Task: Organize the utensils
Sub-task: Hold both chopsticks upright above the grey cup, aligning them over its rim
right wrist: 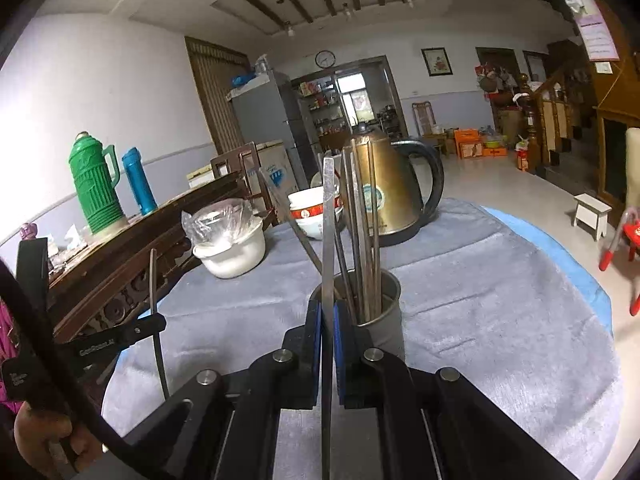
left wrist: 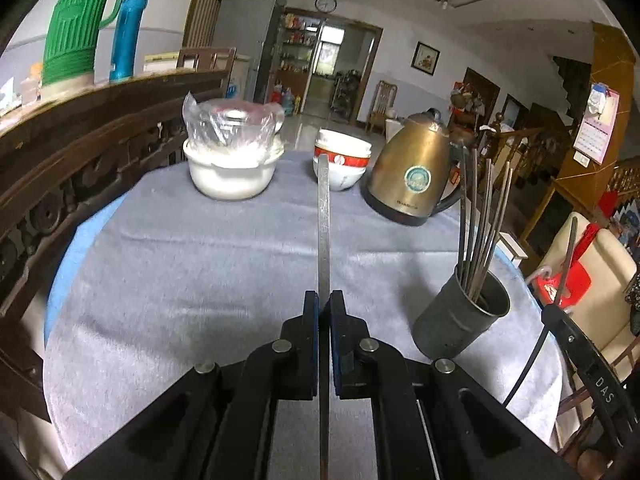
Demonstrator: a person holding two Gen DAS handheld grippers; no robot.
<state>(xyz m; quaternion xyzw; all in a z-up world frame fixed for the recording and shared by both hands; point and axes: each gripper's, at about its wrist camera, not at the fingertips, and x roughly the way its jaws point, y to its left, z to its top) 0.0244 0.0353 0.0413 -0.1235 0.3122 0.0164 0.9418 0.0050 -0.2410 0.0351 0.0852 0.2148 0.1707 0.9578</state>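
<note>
Standing on a napped grey cloth is a dull metal cup bristling with thin steel chopsticks. One flat steel chopstick is clamped in the closed left gripper, another in the closed right gripper, just before the cup.

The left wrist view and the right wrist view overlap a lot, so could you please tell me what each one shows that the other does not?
Only the left wrist view shows the left gripper head-on, shut on a flat metal utensil, with a cream chair at the right edge.

Only the right wrist view shows the right gripper head-on, shut on its own metal utensil, a white stool and a hand.

Both show the metal cup of chopsticks, brass kettle, stacked bowls, bag-covered white bowl and green thermos.
</note>
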